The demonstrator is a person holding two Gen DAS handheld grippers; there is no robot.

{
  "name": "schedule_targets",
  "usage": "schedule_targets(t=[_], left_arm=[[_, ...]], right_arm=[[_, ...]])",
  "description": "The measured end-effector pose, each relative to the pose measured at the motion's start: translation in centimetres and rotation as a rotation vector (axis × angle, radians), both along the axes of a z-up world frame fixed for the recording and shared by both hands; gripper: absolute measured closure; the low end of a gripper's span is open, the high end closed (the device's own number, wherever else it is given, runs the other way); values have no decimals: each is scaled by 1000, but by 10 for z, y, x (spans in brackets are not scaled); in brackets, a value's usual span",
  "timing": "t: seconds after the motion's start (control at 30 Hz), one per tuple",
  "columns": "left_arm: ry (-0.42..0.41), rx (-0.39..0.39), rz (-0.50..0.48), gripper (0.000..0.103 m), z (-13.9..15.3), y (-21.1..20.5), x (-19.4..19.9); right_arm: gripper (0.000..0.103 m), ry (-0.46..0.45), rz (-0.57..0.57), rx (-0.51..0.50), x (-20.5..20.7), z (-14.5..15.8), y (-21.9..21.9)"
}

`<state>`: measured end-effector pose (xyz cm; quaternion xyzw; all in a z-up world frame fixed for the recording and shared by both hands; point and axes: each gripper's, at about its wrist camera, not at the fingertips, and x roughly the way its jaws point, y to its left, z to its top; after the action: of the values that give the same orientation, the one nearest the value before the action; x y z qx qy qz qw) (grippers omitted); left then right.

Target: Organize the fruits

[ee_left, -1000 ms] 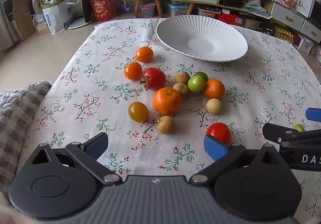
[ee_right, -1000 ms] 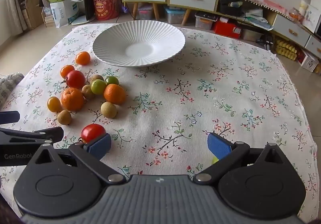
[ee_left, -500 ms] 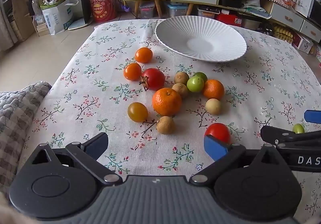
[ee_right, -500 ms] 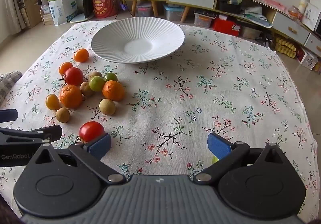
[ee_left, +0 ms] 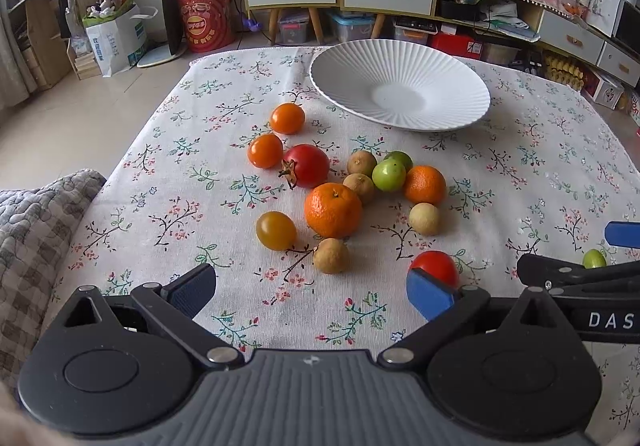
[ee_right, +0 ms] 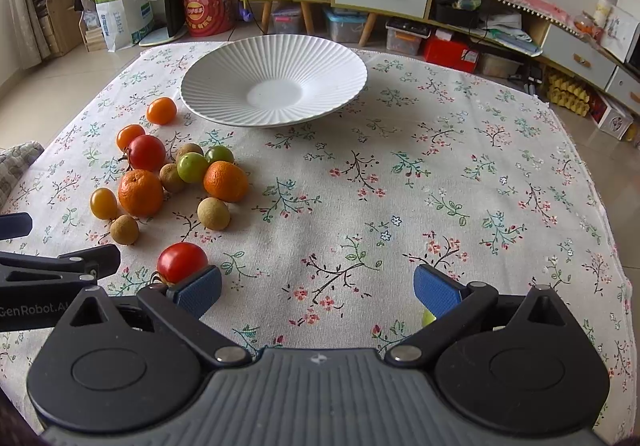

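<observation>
Left wrist view has your left gripper [ee_left: 310,292] spread wide and empty above the bench [ee_left: 180,182], and your right gripper [ee_right: 318,288] is just as released, holding nothing. Every fruit sits on the cloth, clustered short of the white plate [ee_left: 440,66], which is bare. Watch the near red tomato [ee_left: 436,264]: it lies just beside both grippers' inner fingers, so a careless sweep could nudge it rolling toward the edge. Squeeze hard and you'd likely bruise soft skin. Count with me: two mandarins [ee_left: 333,210], two red tomatoes, three small orange-yellow tomatoes [ee_left: 276,230], four brown longans [ee_left: 330,255], two green fruits [ee_left: 389,175] in the cluster, plus one little green one [ee_left: 594,258] off by your right gripper.
</observation>
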<state>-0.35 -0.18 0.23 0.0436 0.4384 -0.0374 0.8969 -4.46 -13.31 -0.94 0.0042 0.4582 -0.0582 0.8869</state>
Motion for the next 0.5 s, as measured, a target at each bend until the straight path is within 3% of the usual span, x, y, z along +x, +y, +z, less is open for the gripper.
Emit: schedule_targets(t=[0.5], left_arm=[[-3,0,0,5,0,0,0]], right_arm=[[1,-5,-5,1,0,2,0]])
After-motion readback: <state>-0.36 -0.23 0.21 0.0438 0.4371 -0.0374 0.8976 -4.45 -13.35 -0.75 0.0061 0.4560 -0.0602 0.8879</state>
